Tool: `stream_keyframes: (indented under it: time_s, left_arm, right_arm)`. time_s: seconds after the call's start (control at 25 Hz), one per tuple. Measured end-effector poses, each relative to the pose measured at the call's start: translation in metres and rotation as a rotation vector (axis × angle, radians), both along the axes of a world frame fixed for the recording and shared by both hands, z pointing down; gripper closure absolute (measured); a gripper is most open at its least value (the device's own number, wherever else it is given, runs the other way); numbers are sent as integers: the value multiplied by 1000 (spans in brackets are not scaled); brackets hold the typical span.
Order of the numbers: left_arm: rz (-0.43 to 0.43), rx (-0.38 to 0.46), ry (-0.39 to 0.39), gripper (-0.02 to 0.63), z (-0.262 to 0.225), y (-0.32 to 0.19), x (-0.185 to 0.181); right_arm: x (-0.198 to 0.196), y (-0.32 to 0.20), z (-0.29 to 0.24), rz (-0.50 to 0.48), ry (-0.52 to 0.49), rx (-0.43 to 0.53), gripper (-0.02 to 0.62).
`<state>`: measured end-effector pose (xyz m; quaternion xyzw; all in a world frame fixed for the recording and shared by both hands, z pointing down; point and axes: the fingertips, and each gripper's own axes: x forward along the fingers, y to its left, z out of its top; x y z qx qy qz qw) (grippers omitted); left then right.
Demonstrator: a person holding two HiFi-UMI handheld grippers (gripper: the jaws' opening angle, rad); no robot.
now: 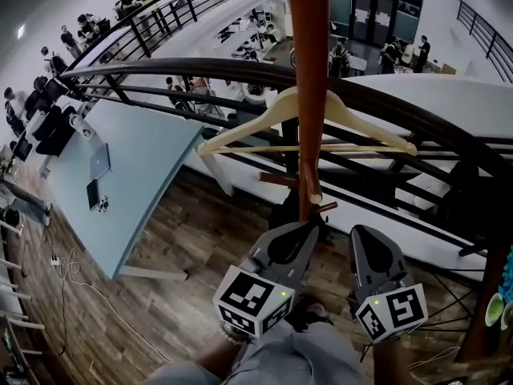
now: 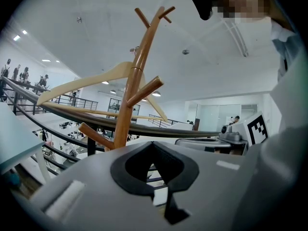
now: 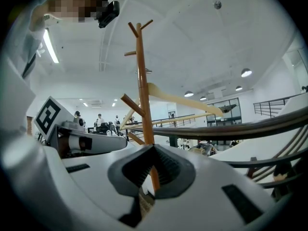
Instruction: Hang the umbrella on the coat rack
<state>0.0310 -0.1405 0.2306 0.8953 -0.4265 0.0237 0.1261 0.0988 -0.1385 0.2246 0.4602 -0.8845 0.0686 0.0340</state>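
**Both claws closed and empty, low beside the coat rack.**

Nearest you, your left gripper (image 2: 154,144) has its grey jaws pressed together with nothing between them, only a spade-shaped gap in the dark pads. Your right gripper (image 3: 154,148) reads the same; the pole shows through its gap from beyond, not gripped. In the head view they sit side by side, the left just beside the lower pole, the right apart from it. The reddish-brown wooden coat rack (image 1: 309,95) stands upright just ahead, with short pegs angled up off its round pole. A pale wooden clothes hanger (image 1: 264,119) hangs across the pole. To your left, a pale blue table (image 1: 136,175) stands on the brown plank floor (image 1: 208,239). Behind the rack runs a dark curved metal railing (image 1: 200,70), with people on a lower level beyond it.
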Motion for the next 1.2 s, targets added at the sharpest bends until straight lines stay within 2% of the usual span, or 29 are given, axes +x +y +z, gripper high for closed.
stream_keyframes:
  time_s: [0.72,1.2]
  left_arm:
    - [6,-12,4,601,4,-3,-3]
    - [-36,-24,9,601,10,-8,-15]
  right_arm:
    - [-1,0,4,13,14,-13,594]
    - [0,0,9,10,25,-17,594]
